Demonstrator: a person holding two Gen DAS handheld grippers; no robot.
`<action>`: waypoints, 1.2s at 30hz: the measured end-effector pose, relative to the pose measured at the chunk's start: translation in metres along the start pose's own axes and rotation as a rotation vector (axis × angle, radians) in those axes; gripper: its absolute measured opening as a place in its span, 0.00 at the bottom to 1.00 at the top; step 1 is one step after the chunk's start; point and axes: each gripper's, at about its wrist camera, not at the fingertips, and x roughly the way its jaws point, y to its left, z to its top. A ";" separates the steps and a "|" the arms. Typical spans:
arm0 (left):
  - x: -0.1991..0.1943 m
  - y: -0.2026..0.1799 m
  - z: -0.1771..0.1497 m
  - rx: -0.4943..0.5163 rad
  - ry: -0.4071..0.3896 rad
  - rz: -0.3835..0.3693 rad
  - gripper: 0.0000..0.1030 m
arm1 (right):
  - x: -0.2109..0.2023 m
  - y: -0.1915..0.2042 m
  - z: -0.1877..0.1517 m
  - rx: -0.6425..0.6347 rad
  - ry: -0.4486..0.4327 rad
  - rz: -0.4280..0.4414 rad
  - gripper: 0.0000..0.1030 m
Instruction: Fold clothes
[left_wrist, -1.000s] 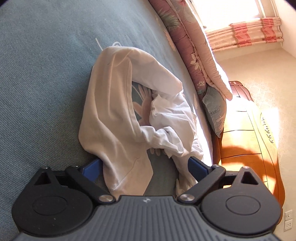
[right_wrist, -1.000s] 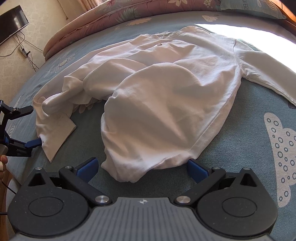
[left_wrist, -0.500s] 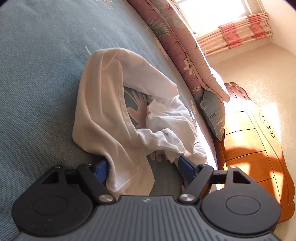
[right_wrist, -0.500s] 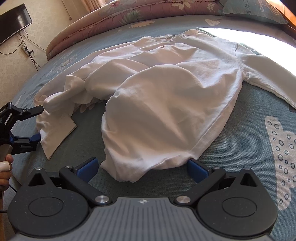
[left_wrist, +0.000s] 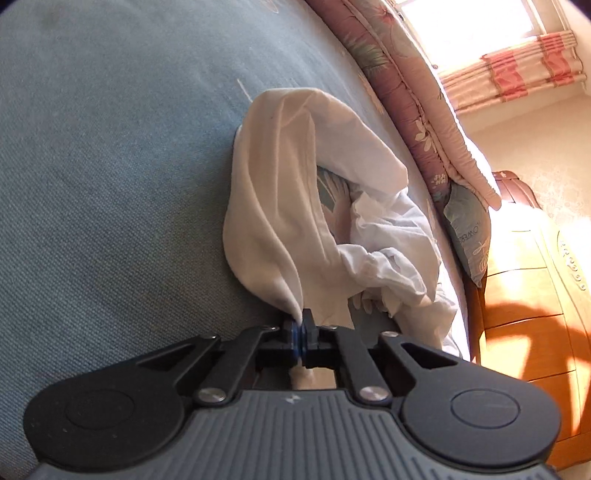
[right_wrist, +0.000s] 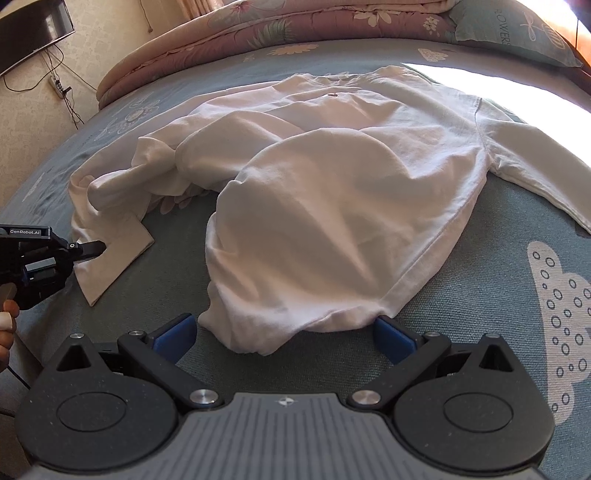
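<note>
A crumpled white long-sleeved shirt lies spread on the blue-grey bed cover. In the left wrist view my left gripper is shut on the cuff end of the shirt's sleeve, with cloth pinched between the blue pads. From the right wrist view, that same left gripper bites the sleeve cuff at the bed's left edge. My right gripper is open, its blue fingers straddling the bunched bottom hem without pressing on it.
A folded pink floral quilt and a teal pillow line the far side of the bed. A wooden headboard stands at the right. A wall television and cables are at upper left. A person's hand holds the left gripper.
The left gripper's jaws went from wide open around the sleeve end to shut on it, and the gripper edged in toward the cuff. The right gripper kept still and open.
</note>
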 end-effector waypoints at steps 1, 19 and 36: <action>-0.004 -0.006 0.003 0.036 0.003 0.026 0.03 | -0.001 -0.001 0.000 0.005 0.001 0.002 1.00; -0.075 0.019 0.164 0.379 -0.139 0.569 0.02 | -0.014 -0.011 0.014 0.068 0.005 -0.075 1.00; -0.048 0.046 0.291 0.378 -0.225 0.668 0.03 | -0.019 0.002 0.039 0.068 -0.009 -0.212 1.00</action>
